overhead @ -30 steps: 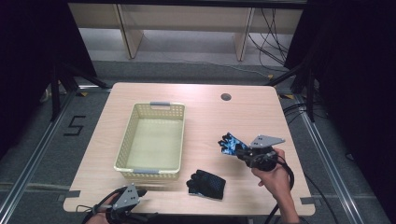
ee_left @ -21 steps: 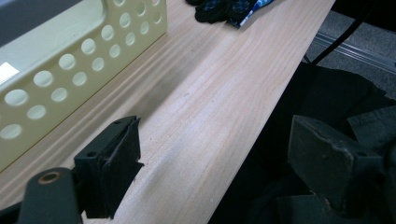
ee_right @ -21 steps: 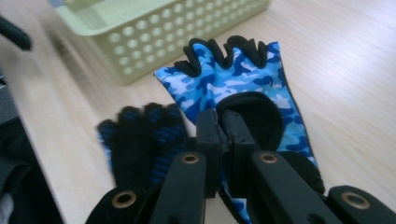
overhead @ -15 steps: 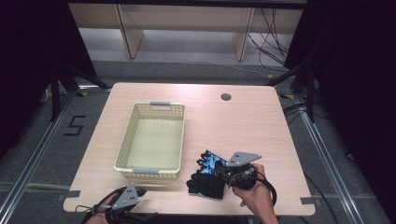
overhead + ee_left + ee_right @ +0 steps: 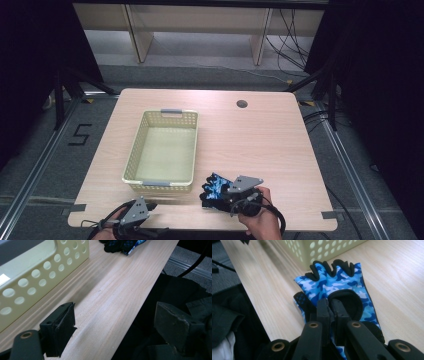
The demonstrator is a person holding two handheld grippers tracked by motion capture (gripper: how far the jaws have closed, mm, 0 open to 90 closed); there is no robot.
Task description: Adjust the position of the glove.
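My right gripper [image 5: 331, 307] is clamped on the cuff of the blue camo glove [image 5: 337, 282], which lies on the table [image 5: 392, 290] just beside the basket [image 5: 324, 250], soft and floppy so I'd say the cuff's the best grab.

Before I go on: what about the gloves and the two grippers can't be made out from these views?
- Second glove, right gripper view: mostly under the blue camouflage glove.
- Pinch point of the right gripper: hidden by its own shut jaws.
- Left gripper, high view: cut off by the bottom edge.
- Basket, left gripper view: cut off at the frame edge.
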